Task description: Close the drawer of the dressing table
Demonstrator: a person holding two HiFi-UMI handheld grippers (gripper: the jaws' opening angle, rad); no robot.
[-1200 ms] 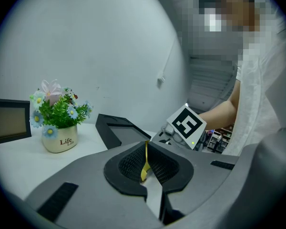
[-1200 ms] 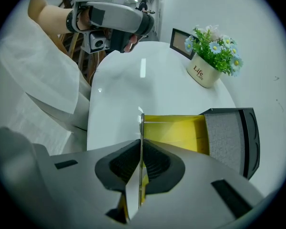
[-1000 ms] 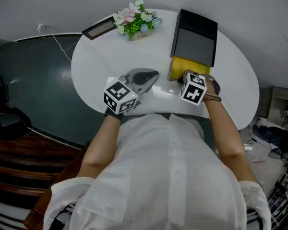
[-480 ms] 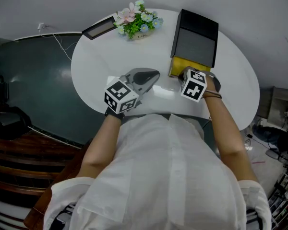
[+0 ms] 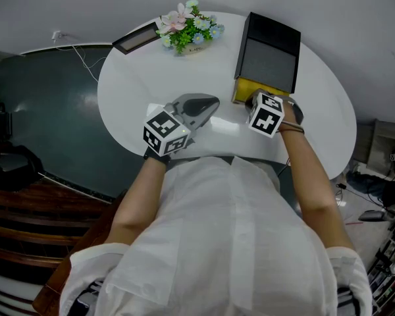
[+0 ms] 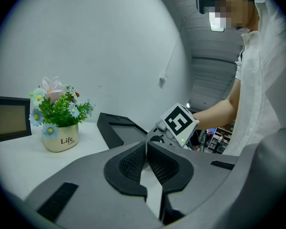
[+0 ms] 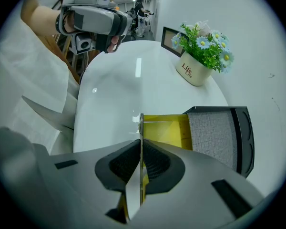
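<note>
The dressing table is a black box [image 5: 268, 52] at the table's back right, its grey top [image 7: 213, 131] showing in the right gripper view. Its yellow drawer [image 5: 242, 96] stands pulled out toward me. My right gripper [image 7: 141, 160] points steeply down, shut on the drawer's thin front panel [image 7: 141, 125], with the yellow drawer [image 7: 167, 130] just beyond. In the head view the right gripper [image 5: 257, 106] sits at the drawer's near end. My left gripper [image 5: 207, 104] hovers low over the table's middle, shut and empty; the left gripper [image 6: 146, 147] shows its pads touching.
A pot of flowers [image 5: 187, 28] and a dark photo frame [image 5: 137, 38] stand at the back of the white oval table [image 5: 131, 84]. The table's near edge is against my body. A dark floor lies to the left.
The right gripper has edged slightly toward the black box, still holding the drawer front. The left gripper has stayed where it was.
</note>
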